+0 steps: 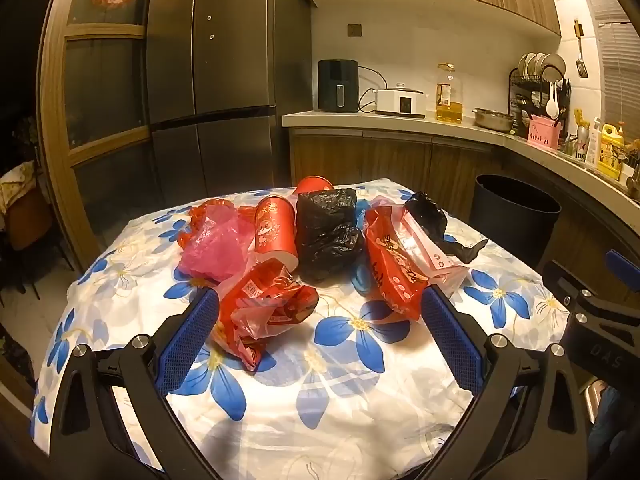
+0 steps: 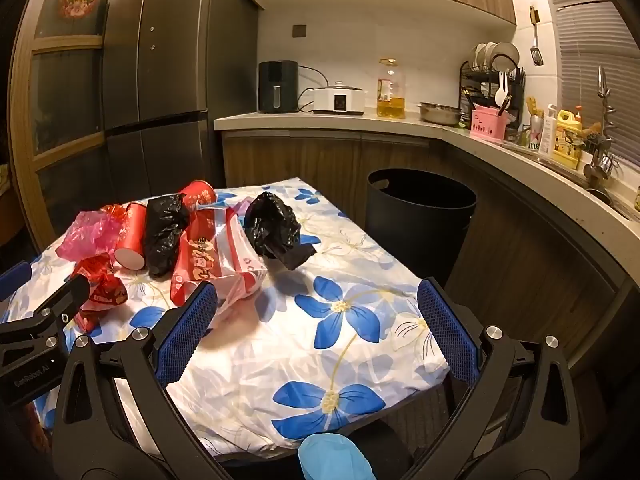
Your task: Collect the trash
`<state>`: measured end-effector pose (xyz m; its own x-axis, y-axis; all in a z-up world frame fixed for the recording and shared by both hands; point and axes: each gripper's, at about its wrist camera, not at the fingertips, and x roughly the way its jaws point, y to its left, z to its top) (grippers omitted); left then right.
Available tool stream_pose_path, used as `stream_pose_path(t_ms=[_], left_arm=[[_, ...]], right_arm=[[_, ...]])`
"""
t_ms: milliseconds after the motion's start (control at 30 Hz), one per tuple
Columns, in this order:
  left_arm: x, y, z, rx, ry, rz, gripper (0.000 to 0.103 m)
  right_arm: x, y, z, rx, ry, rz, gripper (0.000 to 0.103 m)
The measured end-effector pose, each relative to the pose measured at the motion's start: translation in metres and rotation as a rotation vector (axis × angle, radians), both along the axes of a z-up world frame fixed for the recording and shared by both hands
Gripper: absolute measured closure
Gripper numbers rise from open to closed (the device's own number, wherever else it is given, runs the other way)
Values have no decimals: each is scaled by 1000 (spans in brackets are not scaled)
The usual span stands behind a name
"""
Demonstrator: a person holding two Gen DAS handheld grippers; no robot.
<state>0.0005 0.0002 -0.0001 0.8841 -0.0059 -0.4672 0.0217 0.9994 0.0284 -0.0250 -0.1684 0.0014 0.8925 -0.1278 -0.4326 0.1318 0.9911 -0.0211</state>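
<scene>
Trash lies in a heap on the flowered tablecloth (image 1: 344, 360): a crumpled red wrapper (image 1: 264, 308) nearest me, a pink bag (image 1: 212, 248), a red paper cup (image 1: 274, 228) on its side, a black bag (image 1: 326, 232), a red-and-white bag (image 1: 404, 264) and a smaller black bag (image 1: 432, 220). My left gripper (image 1: 320, 320) is open, just short of the red wrapper, nothing between its pads. My right gripper (image 2: 318, 312) is open over bare cloth, its left finger beside the red-and-white bag (image 2: 216, 264). The small black bag (image 2: 274, 226) lies ahead of it.
A dark round bin (image 2: 420, 220) stands on the floor past the table's right far corner, below the curved counter (image 2: 480, 136). A fridge (image 1: 216, 72) rises behind the table. A blue-gloved hand (image 2: 332, 458) shows at the bottom edge.
</scene>
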Motion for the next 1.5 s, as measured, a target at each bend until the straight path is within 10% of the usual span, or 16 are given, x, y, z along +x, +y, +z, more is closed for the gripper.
stream_pose_path(t_ms=[1500], left_arm=[[-3, 3, 2, -21, -21, -3, 6]], right_arm=[[-3, 1, 1, -1, -11, -1, 4]])
